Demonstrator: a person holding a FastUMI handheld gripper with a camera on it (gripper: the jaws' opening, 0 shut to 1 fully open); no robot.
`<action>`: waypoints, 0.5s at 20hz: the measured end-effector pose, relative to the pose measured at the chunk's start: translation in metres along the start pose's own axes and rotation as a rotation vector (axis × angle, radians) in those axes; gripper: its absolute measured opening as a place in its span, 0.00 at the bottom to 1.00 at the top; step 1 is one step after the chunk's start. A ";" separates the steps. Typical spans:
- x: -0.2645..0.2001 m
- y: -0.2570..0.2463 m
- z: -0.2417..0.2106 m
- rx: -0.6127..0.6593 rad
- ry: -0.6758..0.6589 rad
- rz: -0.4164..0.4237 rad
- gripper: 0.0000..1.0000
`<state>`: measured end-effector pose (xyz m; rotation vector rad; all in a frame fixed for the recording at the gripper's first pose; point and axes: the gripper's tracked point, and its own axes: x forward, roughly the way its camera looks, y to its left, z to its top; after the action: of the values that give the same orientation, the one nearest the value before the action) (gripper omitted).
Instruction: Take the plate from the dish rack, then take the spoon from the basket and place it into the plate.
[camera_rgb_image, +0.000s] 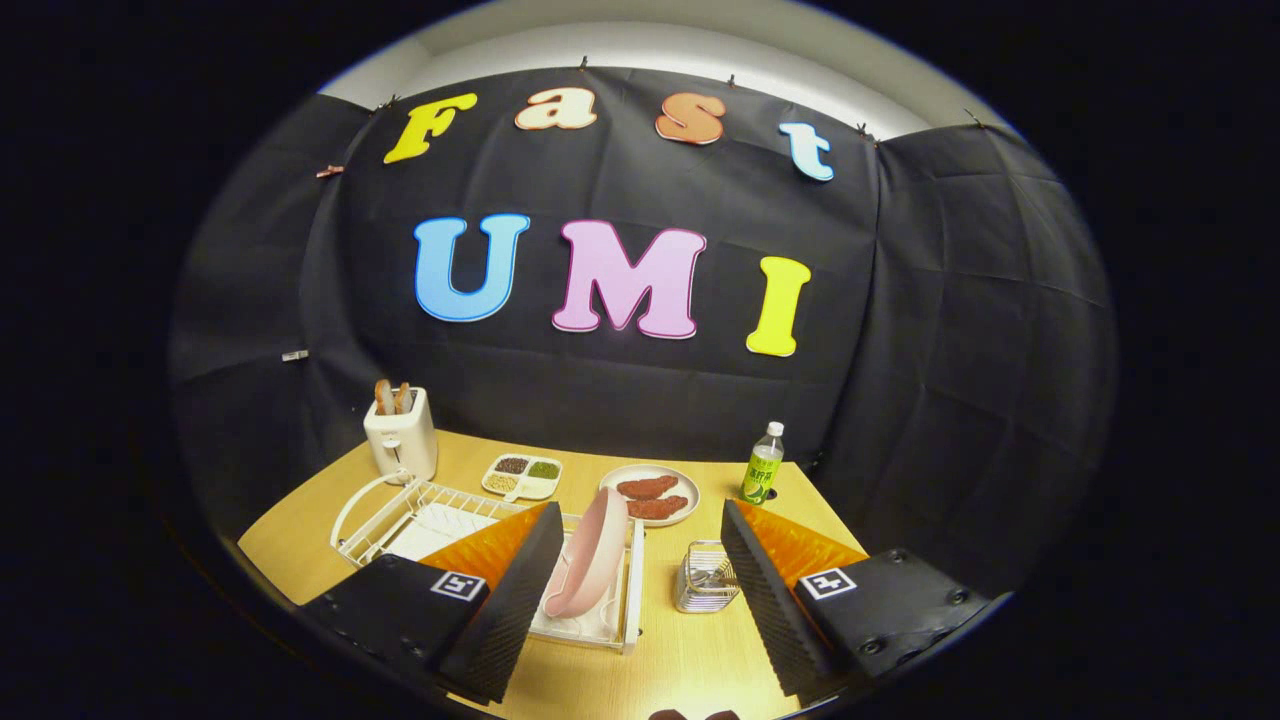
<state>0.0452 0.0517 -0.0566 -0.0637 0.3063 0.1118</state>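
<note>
The gripper (640, 590) is seen at the bottom of the frame with fingers spread wide and nothing held between them. The left finger is placed over the near end of the rack (400, 520); the right finger is just beside the basket (705, 577).

The plate (590, 550), pink, is stood on edge in the rack at lower centre, leaned slightly, so that its rim is presented upward for a pinch. It is located between the fingers, closer to the left one, and is not touched by either as far as can be told. The wide opening is judged to be set in readiness for closing over the rim.

The basket, a small wire one, is set on the table (680, 660) just right of the rack, near the inner edge of the right finger. A spoon is presumably kept inside, but it cannot be made out clearly through the wires.

Farther back, at centre, a dish (650, 495) with two brown pieces of food is seen. A divided tray (522, 476) of grains is placed to its left, a toaster (400, 435) with bread is at middle left, and a bottle (762, 465) is stood at middle right. These are kept well apart from the rack and are not needed.

The task is judged to be at its start: plate not yet taken, spoon not yet moved.
</note>
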 end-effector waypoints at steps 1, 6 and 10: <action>0.010 0.001 -0.002 -0.015 0.026 -0.002 0.98; 0.063 0.013 -0.028 -0.067 0.182 -0.004 0.98; 0.100 0.017 -0.065 -0.112 0.326 -0.027 0.98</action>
<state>0.1182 0.0732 -0.1492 -0.1981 0.6248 0.0912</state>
